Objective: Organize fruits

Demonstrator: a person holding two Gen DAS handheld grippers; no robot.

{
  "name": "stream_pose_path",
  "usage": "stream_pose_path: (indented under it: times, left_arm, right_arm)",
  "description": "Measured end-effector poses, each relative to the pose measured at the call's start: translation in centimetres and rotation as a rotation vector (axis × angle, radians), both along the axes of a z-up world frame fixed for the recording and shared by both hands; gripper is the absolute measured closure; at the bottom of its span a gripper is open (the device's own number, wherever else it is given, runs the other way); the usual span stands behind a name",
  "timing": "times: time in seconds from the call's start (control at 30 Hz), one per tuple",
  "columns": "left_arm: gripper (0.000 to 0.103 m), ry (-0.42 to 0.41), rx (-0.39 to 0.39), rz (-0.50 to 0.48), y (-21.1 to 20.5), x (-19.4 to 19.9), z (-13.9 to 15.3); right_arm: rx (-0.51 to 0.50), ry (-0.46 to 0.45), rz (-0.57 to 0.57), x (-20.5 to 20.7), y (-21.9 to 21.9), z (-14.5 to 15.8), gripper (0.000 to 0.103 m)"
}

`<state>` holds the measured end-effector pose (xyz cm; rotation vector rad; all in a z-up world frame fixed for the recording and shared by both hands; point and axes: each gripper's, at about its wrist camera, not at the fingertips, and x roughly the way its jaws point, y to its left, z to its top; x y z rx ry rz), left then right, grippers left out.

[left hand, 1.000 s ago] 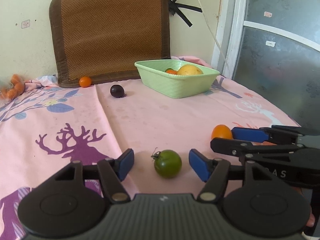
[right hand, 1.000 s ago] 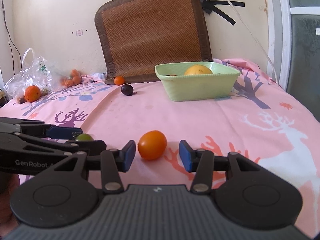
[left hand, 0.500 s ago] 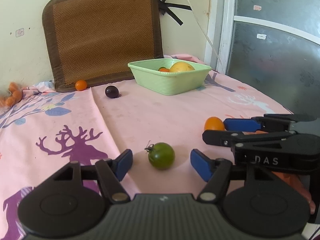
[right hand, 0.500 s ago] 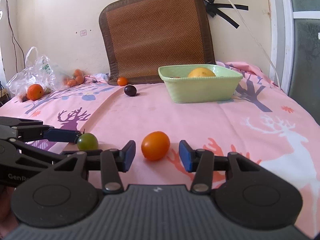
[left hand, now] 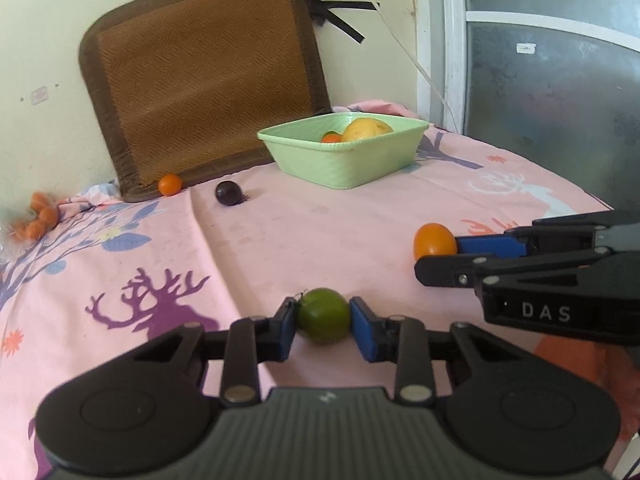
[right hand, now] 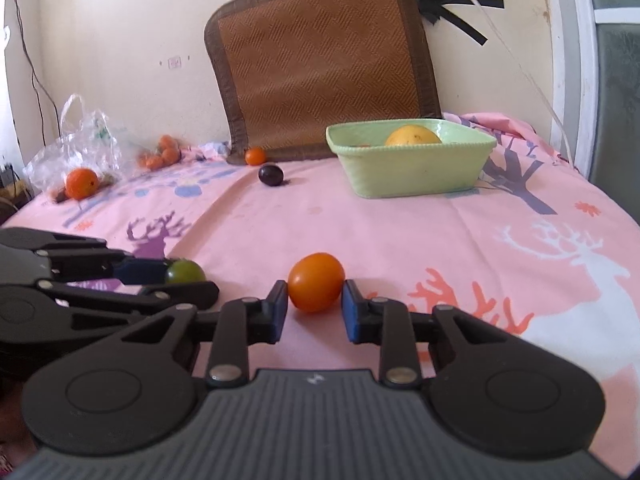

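The left hand-held gripper (left hand: 323,322) is pinching the green tomato (left hand: 324,314) between its blue pads (left hand: 362,330), both touching the fruit's sides at its widest part, probably so the round skin cannot slip out. To its right, the right hand-held gripper (right hand: 315,308) is clamping the orange tomato (right hand: 316,287) the same way, low against the pink deer-print cloth (right hand: 460,240). Both fruits are sitting near the front edge, seemingly not yet lifted. Far ahead and to the right, the green basket (left hand: 352,160) is already holding a yellow fruit (left hand: 366,130) and a small orange one, which suggests it is the collecting place. A dark plum (left hand: 228,193) and a small orange fruit (left hand: 170,184) are lying far left, near the woven mat (left hand: 200,80), likely awaiting their turn
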<state>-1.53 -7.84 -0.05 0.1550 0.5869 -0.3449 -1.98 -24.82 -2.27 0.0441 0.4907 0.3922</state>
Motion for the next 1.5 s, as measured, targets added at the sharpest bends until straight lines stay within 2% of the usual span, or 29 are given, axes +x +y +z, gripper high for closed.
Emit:
stream_pose_path:
  times: [0.13,0.23,0.3,0.37,0.47,0.6,0.73,0.8,0.83,0.87,0.93,1.03,1.1,1.23,1.37,1.5]
  left_arm:
    - [0.074,0.039,-0.079,-0.035,-0.6,2.3,1.6]
    - [0.074,0.019,-0.119,-0.054,-1.5,4.9,3.6]
    - [0.074,-0.002,-0.138,-0.062,-2.2,7.2,5.1]
    - [0.074,-0.008,-0.153,-0.057,-3.0,10.1,6.0]
    - [0.074,0.032,-0.197,-0.034,-4.1,14.8,6.5]
    - [0.074,0.071,-0.231,0.010,-5.0,19.7,5.8]
    - [0.074,0.096,-0.238,0.018,-5.5,22.5,4.8]
    - [0.070,0.086,-0.238,0.029,-5.8,22.9,4.5]
    - [0.068,0.084,-0.240,0.035,-5.8,23.1,4.4]
    - [0.063,0.084,-0.246,0.042,-5.7,23.2,4.3]
    - [0.061,0.095,-0.270,0.055,-5.2,23.3,4.3]
    - [0.061,0.082,-0.306,0.074,-3.5,22.4,4.9]
    - [0.056,0.049,-0.326,0.094,-1.5,21.2,5.6]
    - [0.053,-0.006,-0.305,0.198,4.6,18.2,5.8]
    - [0.053,0.037,-0.289,0.363,11.7,16.7,4.9]
    - [0.053,0.079,-0.307,0.470,17.0,17.3,4.4]
  right_arm:
    - [0.087,0.024,0.013,0.9,-1.4,0.6,0.072]
    - [0.127,0.010,-0.001,2.5,-2.9,2.1,0.072]
    - [0.141,-0.031,-0.012,4.0,-4.0,3.5,0.072]
    - [0.130,-0.083,-0.047,5.9,-4.8,4.6,0.072]
    - [0.077,-0.145,-0.100,9.2,-5.4,5.2,0.072]
    - [0.034,-0.135,-0.159,13.3,-5.6,4.3,0.072]
    - [0.022,-0.129,-0.172,14.6,-5.8,3.0,0.070]
    - [0.056,-0.131,-0.155,14.5,-6.3,2.7,0.059]
    - [0.055,-0.140,-0.160,14.4,-6.3,2.7,0.047]
    - [0.055,-0.153,-0.154,14.3,-6.3,2.8,0.046]
    - [0.062,-0.176,-0.143,14.0,-6.3,3.1,0.046]
    - [0.063,-0.218,-0.149,13.2,-6.6,3.3,0.046]
    - [0.069,-0.234,-0.155,12.9,-7.0,3.5,0.046]
    - [0.074,-0.245,-0.184,12.8,-7.3,3.6,0.046]
    - [0.073,-0.254,-0.185,12.2,-7.1,3.6,0.046]
    - [0.098,-0.272,-0.100,10.5,-5.7,4.2,0.046]
